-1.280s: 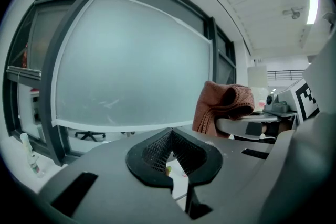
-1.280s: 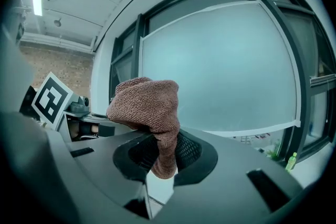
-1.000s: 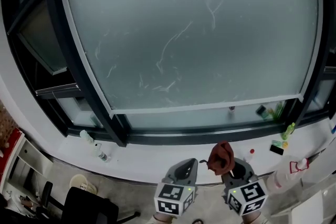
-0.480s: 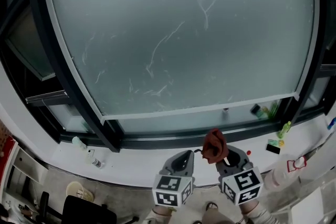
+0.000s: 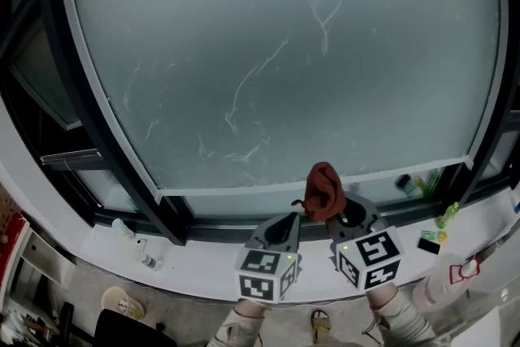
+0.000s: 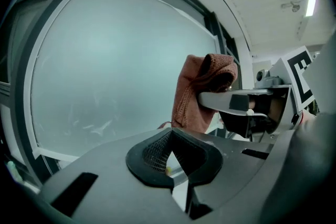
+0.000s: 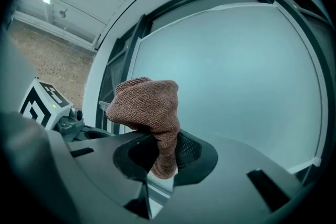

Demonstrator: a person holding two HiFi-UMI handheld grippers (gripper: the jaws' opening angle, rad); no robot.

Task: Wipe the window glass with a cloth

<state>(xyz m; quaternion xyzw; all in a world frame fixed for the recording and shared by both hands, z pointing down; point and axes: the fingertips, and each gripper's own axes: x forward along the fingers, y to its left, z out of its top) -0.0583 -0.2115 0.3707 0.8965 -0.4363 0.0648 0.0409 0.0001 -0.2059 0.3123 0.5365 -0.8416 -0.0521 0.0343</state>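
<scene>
The frosted window glass (image 5: 284, 53) fills the head view and carries white streaks near its middle. A reddish-brown knitted cloth (image 5: 323, 189) sticks up from my right gripper (image 5: 341, 214), which is shut on its lower end; the bunched top stands in front of the pane's bottom edge. The right gripper view has the cloth (image 7: 147, 105) clamped in the gripper (image 7: 165, 157), with the glass (image 7: 236, 76) behind it. My left gripper (image 5: 280, 227) sits just left of it, jaws together and holding nothing. Its own view shows the gripper (image 6: 170, 152), the cloth (image 6: 197, 92) and the glass (image 6: 115, 71).
A black frame post (image 5: 97, 118) borders the pane on the left. Under the window runs a white sill (image 5: 203, 264) with small bottles (image 5: 142, 252) at left, a green bottle (image 5: 445, 214) and a spray bottle (image 5: 463, 268) at right. A chair and floor lie below left.
Both grippers have moved up and toward the window. The cloth, earlier over the sill, now stands against the bottom edge of the pane. The right gripper's hold is unchanged.
</scene>
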